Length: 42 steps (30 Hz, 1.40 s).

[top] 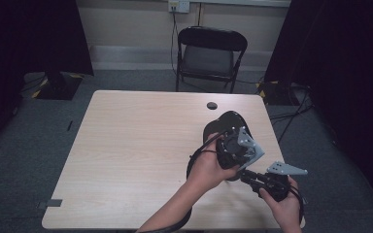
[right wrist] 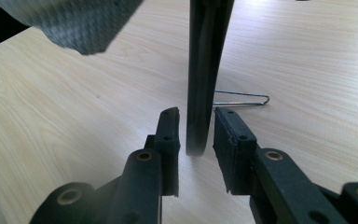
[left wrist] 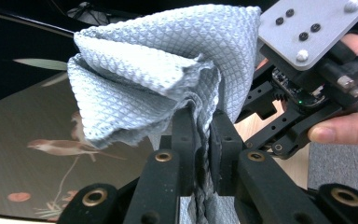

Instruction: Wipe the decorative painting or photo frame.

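Black jaws of L gripper (left wrist: 204,140) are pinched tight on a grey waffle-weave cloth (left wrist: 168,70); cloth bunches up and fans out above the pads toward 11 o'clock. Behind cloth, at 9 o'clock in left gripper view: dark plate face (left wrist: 32,154) w/ painted birds and leaves.

R gripper (right wrist: 196,140) jaws stand narrow, one each side of the plate's thin black rim (right wrist: 204,70), seen edge-on and upright. Whether the pads press on the rim can't be told. Cloth corner (right wrist: 81,25) shows at 11 o'clock in right gripper view. A bent wire stand (right wrist: 242,99) lies on the table at 2 o'clock, behind the rim.

High view: L hand (top: 209,167) and R hand (top: 284,201) work close together at table's (top: 126,160) 4 o'clock sector, near its front-right edge; plate (top: 228,121) held off the wood surface betw. them. Folding chair (top: 211,56) at 12 o'clock, beyond the table.
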### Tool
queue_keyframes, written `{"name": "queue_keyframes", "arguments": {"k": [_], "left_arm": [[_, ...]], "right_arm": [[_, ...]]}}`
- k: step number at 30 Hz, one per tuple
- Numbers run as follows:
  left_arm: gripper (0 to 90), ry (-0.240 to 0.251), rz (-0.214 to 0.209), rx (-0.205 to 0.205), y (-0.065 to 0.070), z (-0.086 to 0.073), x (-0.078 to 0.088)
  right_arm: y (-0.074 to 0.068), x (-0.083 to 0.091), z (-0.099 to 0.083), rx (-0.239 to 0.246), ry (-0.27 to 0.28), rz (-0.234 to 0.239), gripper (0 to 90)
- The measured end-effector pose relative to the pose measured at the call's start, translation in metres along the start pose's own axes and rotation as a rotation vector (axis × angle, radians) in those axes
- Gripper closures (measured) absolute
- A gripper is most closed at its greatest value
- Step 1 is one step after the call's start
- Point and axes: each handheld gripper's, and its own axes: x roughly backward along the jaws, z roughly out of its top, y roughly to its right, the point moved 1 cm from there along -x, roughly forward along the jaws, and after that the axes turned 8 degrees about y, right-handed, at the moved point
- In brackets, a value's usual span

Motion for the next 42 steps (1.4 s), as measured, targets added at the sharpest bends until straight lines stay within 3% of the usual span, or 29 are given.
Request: {"name": "queue_keyframes", "arguments": {"k": [22, 30, 42], "left_arm": [[82.6, -0.065, -0.045, 0.052, 0.002, -0.045, -0.028], [82.6, -0.100, -0.062, 0.072, 0.004, -0.065, -0.041], [82.5, -0.142, -0.078, 0.094, 0.009, -0.087, -0.056]], "right_arm": [[0.003, 0.008, -0.003, 0.010, -0.011, 0.002, 64.4], [0.007, 0.014, -0.006, 0.014, -0.039, 0.017, 56.3], [0.008, 0.016, -0.007, 0.039, -0.066, 0.022, 53.3]]}}
